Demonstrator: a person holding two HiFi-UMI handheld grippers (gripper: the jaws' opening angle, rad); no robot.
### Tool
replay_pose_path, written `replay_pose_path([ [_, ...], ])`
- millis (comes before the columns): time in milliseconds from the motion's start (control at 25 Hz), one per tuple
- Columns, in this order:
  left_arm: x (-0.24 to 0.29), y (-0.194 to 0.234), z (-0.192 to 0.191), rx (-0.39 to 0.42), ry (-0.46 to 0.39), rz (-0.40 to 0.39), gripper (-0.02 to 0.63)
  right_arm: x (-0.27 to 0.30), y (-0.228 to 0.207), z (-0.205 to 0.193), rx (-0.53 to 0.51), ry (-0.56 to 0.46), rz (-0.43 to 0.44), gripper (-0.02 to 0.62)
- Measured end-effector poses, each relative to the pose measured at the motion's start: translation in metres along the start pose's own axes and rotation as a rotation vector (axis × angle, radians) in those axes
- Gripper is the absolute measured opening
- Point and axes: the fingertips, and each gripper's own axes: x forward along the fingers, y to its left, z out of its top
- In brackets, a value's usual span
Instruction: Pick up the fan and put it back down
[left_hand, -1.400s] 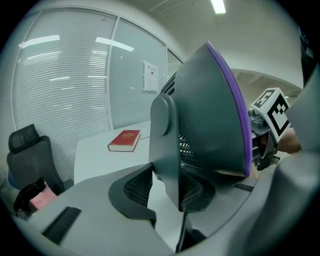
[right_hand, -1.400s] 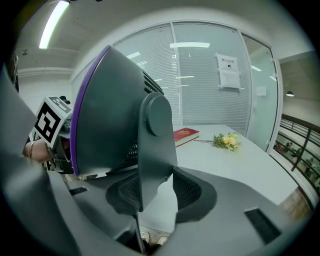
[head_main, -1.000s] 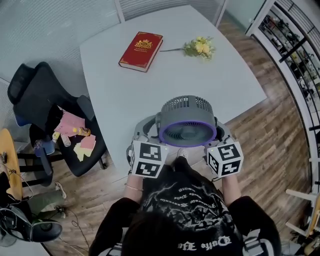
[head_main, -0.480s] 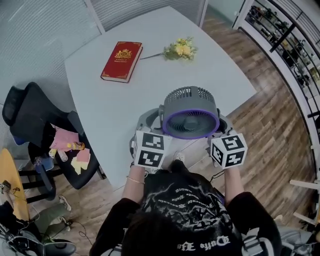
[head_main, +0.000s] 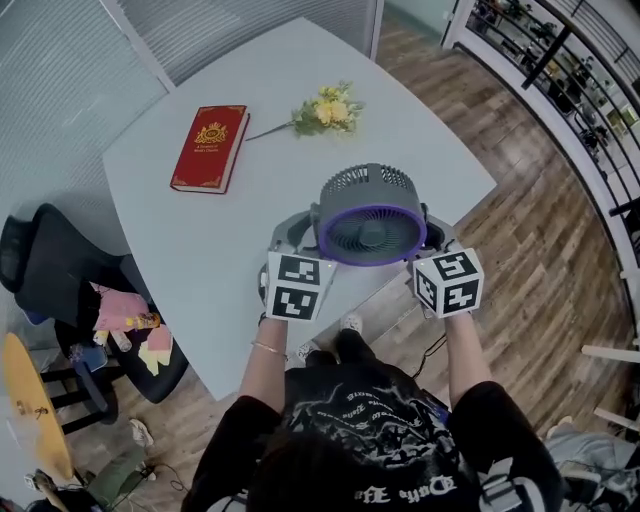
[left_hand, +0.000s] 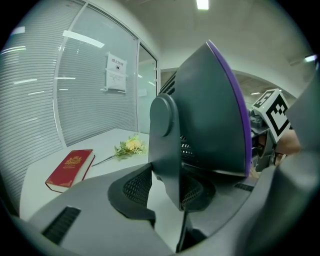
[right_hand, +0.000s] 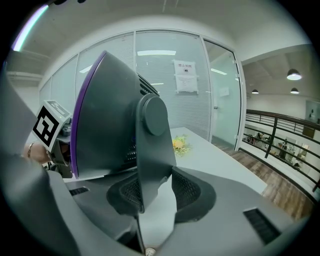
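Holding the fan (head_main: 372, 215) up between the two grippers, with its purple-rimmed face tilting toward the head camera. Clamping the left gripper (left_hand: 165, 197) onto the fan's left bracket (left_hand: 167, 145), pinching that thin upright between mesh pads set only narrowly apart. Doing the same with the right gripper (right_hand: 152, 200) on the opposite bracket (right_hand: 150, 150), again nearly closing and gripping nothing else.

Keeping the fan directly between the two grippers and just ahead of them, over the near edge of the desk (head_main: 200, 230). Probably hanging it clear of the surface, judging by the pale desktop showing beneath the pads, though not seeing the fan's base or any gap plainly.

Leaving the red book (head_main: 210, 148) and the yellow flowers (head_main: 328, 108) well beyond the grippers, further across the desk.

Judging the pick-up as done or very nearly so. Waiting on the second half: lowering the fan onto the desk, then opening both grippers off the brackets.
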Motion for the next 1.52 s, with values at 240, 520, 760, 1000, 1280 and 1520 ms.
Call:
replay_pose_path([
  [240, 0.051, 0.009, 0.004, -0.024, 0.023, 0.002, 0.124, 0.035, -0.037, 0.003, -0.008, 0.025, -0.005, 0.127],
  [520, 0.112, 0.017, 0.005, -0.060, 0.032, 0.011, 0.117, 0.077, -0.082, -0.002, 0.011, 0.035, -0.009, 0.123],
  [760, 0.161, 0.024, 0.007, -0.058, 0.054, 0.005, 0.115, 0.111, -0.118, -0.010, 0.029, 0.056, -0.021, 0.120],
  [1000, 0.199, 0.025, 0.008, -0.063, 0.068, -0.019, 0.115, 0.133, -0.144, -0.017, 0.046, 0.070, -0.025, 0.121],
  [1280, 0.235, 0.033, 0.010, -0.058, 0.077, -0.010, 0.114, 0.163, -0.170, -0.022, 0.049, 0.070, -0.032, 0.120],
  [1520, 0.267, 0.029, 0.002, -0.061, 0.091, -0.011, 0.114, 0.180, -0.194, -0.035, 0.042, 0.113, -0.076, 0.106],
])
